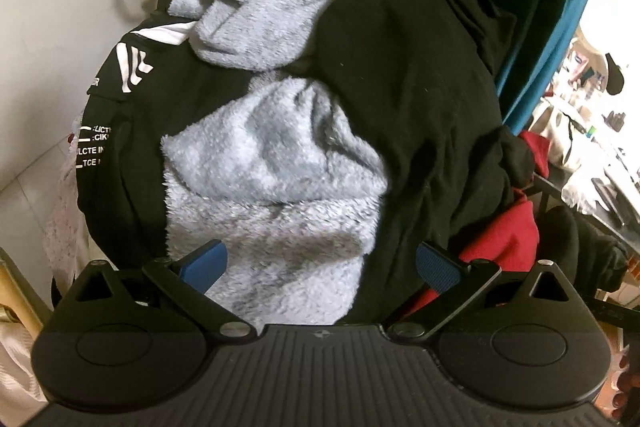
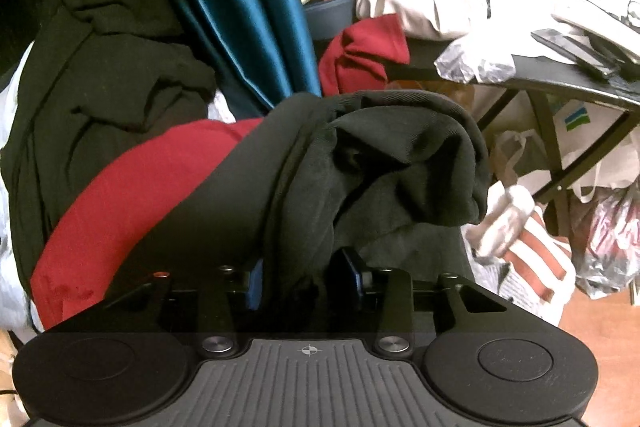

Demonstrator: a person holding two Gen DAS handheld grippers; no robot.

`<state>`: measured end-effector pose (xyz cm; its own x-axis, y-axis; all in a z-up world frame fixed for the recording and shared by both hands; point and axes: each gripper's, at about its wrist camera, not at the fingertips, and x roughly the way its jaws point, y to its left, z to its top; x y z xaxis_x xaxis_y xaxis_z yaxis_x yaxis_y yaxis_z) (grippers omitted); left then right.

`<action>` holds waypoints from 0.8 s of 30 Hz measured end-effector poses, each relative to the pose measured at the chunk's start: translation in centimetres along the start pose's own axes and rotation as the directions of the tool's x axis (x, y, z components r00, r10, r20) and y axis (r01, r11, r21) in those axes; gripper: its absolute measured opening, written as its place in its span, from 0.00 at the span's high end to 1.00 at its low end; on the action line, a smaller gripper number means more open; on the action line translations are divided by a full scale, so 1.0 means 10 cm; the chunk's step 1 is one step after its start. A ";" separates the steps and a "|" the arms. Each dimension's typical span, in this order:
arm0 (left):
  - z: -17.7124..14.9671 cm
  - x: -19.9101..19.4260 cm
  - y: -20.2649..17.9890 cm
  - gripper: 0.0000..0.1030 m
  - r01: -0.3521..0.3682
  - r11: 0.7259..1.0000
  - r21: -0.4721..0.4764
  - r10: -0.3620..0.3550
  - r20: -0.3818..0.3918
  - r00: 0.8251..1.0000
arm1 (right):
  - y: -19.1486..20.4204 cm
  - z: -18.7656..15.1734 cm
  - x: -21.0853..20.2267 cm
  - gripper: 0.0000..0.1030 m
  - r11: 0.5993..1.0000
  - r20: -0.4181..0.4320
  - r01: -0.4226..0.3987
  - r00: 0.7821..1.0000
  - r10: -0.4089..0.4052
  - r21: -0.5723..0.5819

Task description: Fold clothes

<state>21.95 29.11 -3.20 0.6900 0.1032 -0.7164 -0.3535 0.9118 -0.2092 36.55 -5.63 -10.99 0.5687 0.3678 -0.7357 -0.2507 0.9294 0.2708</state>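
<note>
While heaped: two black garments (image 2: 380, 163).

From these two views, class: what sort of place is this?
Probably a cluttered room at home: a heap of clothes, a teal curtain, and a black table loaded with bags and papers.

Your left gripper (image 1: 320, 263) is hovering before the pile, the fleece garment (image 1: 276, 163) lying on it between the printed top (image 1: 132, 99) leftward and the plain garment (image 1: 420, 87) rightward. Your right gripper (image 2: 306, 281) is pinching a bunched garment (image 2: 384, 163), the table (image 2: 560, 83) standing behind to its right.
</note>
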 end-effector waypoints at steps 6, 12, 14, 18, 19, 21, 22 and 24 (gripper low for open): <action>-0.03 0.06 -0.09 0.00 0.009 1.000 0.024 -0.008 -0.014 1.000 | -0.04 -0.08 -0.04 0.64 1.000 -0.017 0.018 1.000 -0.018 -0.018; -0.09 0.07 -0.10 0.00 0.026 1.000 0.015 -0.026 -0.029 0.999 | -0.04 -0.13 -0.05 0.63 0.999 -0.029 0.042 0.999 -0.043 -0.025; -0.11 0.07 -0.11 0.00 0.025 0.999 0.024 -0.024 -0.029 0.999 | -0.04 -0.13 -0.06 0.63 0.999 -0.035 0.049 0.998 -0.050 -0.024; -0.16 0.07 -0.11 0.00 0.031 0.999 0.039 -0.030 -0.033 0.999 | -0.04 -0.15 -0.07 0.63 0.998 -0.047 0.057 0.997 -0.057 -0.015; -0.17 0.07 -0.11 0.00 0.031 0.999 0.040 -0.030 -0.036 0.999 | -0.04 -0.15 -0.07 0.63 0.998 -0.049 0.059 0.997 -0.059 -0.018; -0.19 0.09 -0.10 0.00 0.024 0.999 0.037 -0.022 -0.046 0.999 | -0.04 -0.16 -0.06 0.62 0.998 -0.052 0.061 0.997 -0.062 -0.023; -0.20 0.09 -0.10 0.00 0.018 0.999 0.037 -0.016 -0.053 0.998 | -0.05 -0.16 -0.05 0.62 0.998 -0.054 0.062 0.997 -0.063 -0.025; -0.20 0.12 -0.11 0.00 0.004 0.999 0.042 -0.001 -0.067 0.998 | -0.06 -0.14 -0.03 0.60 0.998 -0.063 0.064 0.996 -0.064 -0.016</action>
<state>21.88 27.42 -5.12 0.6464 0.0756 -0.7592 -0.3241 0.9281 -0.1835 35.40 -6.31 -11.78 0.5333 0.3044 -0.7892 -0.2263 0.9503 0.2137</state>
